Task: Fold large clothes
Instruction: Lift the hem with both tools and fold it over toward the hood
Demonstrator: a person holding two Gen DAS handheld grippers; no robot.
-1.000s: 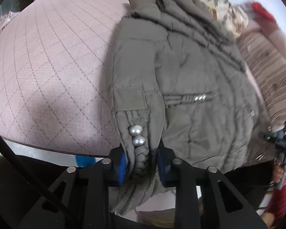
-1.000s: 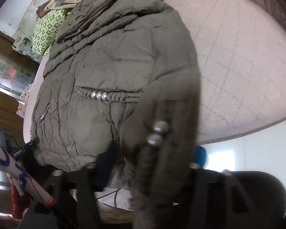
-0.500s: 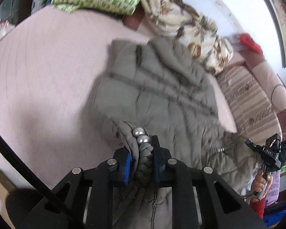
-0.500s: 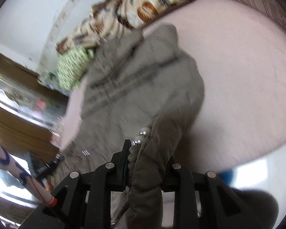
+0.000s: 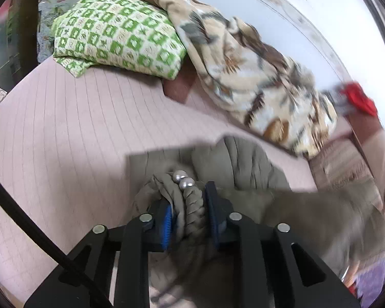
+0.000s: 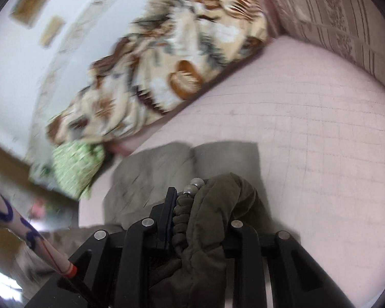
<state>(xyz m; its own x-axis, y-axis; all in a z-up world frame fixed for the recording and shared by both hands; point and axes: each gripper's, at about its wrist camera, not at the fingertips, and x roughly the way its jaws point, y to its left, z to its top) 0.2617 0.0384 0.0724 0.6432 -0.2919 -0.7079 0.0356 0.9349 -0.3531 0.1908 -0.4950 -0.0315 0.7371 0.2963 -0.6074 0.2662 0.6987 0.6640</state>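
An olive-grey padded jacket [image 5: 246,164] lies on the pink quilted bed [image 5: 64,133]. My left gripper [image 5: 188,205] is shut on one of its sleeve cuffs [image 5: 184,197], a braided cuff with two pearl buttons. My right gripper [image 6: 200,215] is shut on the other cuff [image 6: 213,205], also with pearl buttons. Both cuffs are held above the jacket's upper part [image 6: 166,169], which lies flat ahead of the fingers. The lower part of the jacket is blurred or hidden under the grippers.
A green-and-white checked pillow [image 5: 118,36] and a beige patterned blanket [image 5: 256,77] lie at the head of the bed, also in the right wrist view [image 6: 166,59]. A striped cushion [image 6: 346,20] is at the right. A red object [image 5: 359,97] lies far right.
Both grippers have carried the sleeve cuffs up and forward over the jacket toward its collar end. The pillows and the wall have come into view.
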